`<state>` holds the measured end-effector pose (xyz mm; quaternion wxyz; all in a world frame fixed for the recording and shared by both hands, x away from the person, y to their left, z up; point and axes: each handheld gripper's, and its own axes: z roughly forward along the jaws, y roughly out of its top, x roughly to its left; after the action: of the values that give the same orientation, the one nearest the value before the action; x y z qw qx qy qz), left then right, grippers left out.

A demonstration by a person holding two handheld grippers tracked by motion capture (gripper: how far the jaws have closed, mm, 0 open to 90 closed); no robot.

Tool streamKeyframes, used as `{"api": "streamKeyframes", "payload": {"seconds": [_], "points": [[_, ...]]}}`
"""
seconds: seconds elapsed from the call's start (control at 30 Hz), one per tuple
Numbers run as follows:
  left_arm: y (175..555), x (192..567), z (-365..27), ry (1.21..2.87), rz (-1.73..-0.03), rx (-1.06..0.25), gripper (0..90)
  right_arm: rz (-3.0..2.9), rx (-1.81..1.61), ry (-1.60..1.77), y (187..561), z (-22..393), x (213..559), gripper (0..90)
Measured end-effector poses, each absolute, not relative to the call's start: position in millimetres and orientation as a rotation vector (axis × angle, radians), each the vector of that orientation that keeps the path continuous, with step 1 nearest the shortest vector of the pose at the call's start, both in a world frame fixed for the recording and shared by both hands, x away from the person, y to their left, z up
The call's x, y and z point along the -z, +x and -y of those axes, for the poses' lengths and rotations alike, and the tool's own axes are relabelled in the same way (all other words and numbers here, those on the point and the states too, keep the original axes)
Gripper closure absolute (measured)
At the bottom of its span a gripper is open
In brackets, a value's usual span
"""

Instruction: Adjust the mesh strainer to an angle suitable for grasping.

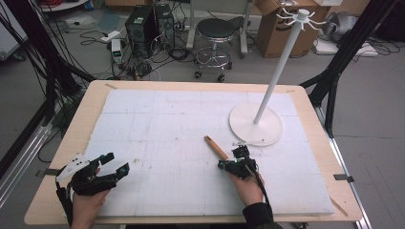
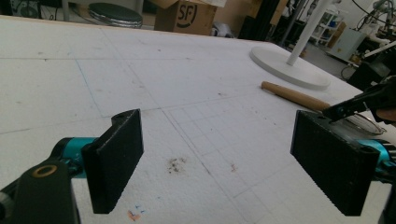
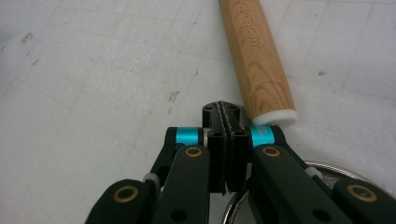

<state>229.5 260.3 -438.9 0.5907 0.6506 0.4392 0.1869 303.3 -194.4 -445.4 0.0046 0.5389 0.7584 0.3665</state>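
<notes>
Working the pick-up stage: the strainer (image 1: pixel 216 147) is pinched but still lies flat, and the hooked stand (image 1: pixel 255 125) looks the likely destination (judgement only).

Table (image 1: pixel 76 143): wooden rim showing on all sides, and a white foam sheet (image 1: pixel 167 119) covers nearly all of it. You have wide bare room across the left and centre. The near and right edges of the sheet sit closest to your right hand.

Stand: its round white base is at the far right of the sheet and its pole leans up towards the hook crown. The base rim is just beyond the strainer, apart from it as far as I can tell.

Strainer (image 3: pixel 257 60): the wooden handle points away and to the left. Its white-capped end is just beside your right claw (image 3: pixel 225 114), and the metal bowl rim lies under that claw's body.

Right claw (image 1: pixel 239 152): jaws fully together. A thin pale line between the pads reads as the wire neck next to the handle cap, so take it as a narrow pinch on the strainer.

Left claw (image 1: pixel 116 163): jaws wide apart, nothing between them, parked at the near left corner, well apart from the work.

Next move, in my judgement: lift straight up before you swing, since the base rim is near. The grip on thin wire may let the bowl roll, so keep the wrist level. The hooks are high, so approach the crown from the open left side.
</notes>
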Motion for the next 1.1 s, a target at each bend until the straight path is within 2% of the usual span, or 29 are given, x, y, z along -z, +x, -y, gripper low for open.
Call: {"api": "streamKeyframes", "payload": {"seconds": [1.1], "points": [[228.6,439.2,-259.2,1.518,-1.023,-0.435,17.9,-2.319,-1.136,1.741,301.0,237.3,445.6,89.8]]}}
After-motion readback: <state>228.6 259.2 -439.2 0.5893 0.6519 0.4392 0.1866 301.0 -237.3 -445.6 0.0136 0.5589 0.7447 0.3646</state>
